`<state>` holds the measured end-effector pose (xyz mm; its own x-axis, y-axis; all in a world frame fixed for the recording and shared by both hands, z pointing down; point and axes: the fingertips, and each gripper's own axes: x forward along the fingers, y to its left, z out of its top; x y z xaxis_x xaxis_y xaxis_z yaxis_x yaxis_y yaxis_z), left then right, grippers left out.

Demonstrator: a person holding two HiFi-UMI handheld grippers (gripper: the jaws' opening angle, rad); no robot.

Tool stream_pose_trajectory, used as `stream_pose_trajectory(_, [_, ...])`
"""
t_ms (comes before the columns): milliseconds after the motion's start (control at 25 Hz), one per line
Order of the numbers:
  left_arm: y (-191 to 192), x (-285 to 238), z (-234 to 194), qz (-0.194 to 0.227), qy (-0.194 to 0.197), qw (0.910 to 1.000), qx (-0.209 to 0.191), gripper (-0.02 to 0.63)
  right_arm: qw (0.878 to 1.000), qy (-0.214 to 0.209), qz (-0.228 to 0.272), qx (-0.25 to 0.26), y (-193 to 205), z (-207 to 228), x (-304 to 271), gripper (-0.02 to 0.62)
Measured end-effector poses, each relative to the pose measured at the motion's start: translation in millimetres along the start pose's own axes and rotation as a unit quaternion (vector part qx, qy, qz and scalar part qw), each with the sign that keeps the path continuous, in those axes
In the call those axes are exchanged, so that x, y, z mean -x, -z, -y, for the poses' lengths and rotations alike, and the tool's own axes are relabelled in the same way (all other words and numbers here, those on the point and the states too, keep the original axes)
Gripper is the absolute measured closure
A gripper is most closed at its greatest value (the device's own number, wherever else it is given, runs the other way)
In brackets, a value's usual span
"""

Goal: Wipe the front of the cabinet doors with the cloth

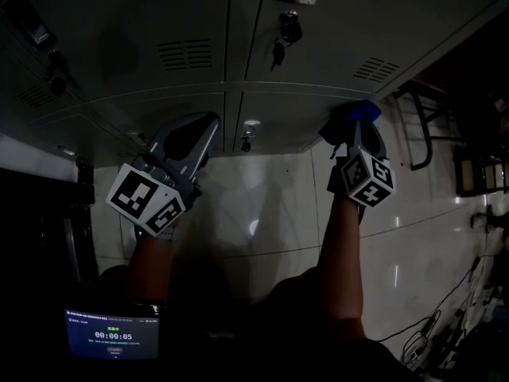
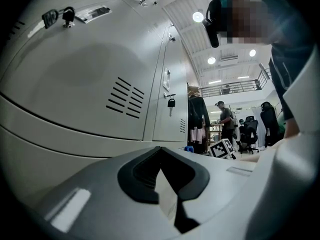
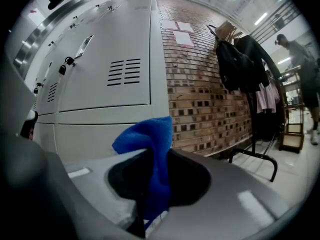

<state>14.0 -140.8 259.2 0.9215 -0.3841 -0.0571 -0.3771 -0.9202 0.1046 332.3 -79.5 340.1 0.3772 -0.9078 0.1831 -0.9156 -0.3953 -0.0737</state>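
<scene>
Where rt hand-held gripper (image 3: 152,194) clamps, cloth (image 3: 147,136) sticks out

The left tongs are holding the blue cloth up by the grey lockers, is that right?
Not quite. It is the right tongs that hold the blue cloth up by the grey lockers. The right gripper view shows it pinched between their jaws. The left tongs hold nothing.

Cloth (image 3: 150,139) in right gripper (image 3: 152,184) near cabinet doors (image 1: 183,22); left gripper (image 1: 203,124) leftward.
</scene>
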Motion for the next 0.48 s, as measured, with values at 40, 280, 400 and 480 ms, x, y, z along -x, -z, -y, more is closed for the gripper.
stream_pose_trajectory(40, [0, 0, 0, 0.000, 0.000, 1.0000, 0.000, 0.601, 1.000, 0.001, -0.001, -0.001, 0, 2, 0, 0.520])
stream_pose_trajectory(280, [-4, 0, -3, 0.008, -0.003, 1.0000, 0.003, 0.601, 0.997, -0.065, 0.016, 0.049, -8, -31, 9, 0.520])
stream_pose_trajectory(400, [-7, 0, -4, 0.014, -0.002, 0.9999, 0.004, 0.600, 0.979, -0.156, 0.037, 0.122, -13, -87, 22, 0.520])
stream_pose_trajectory(480, [-9, 0, -2, 0.018, -0.001, 0.9998, 0.005, 0.600, 0.963, -0.220, 0.047, 0.149, -12, -126, 34, 0.519])
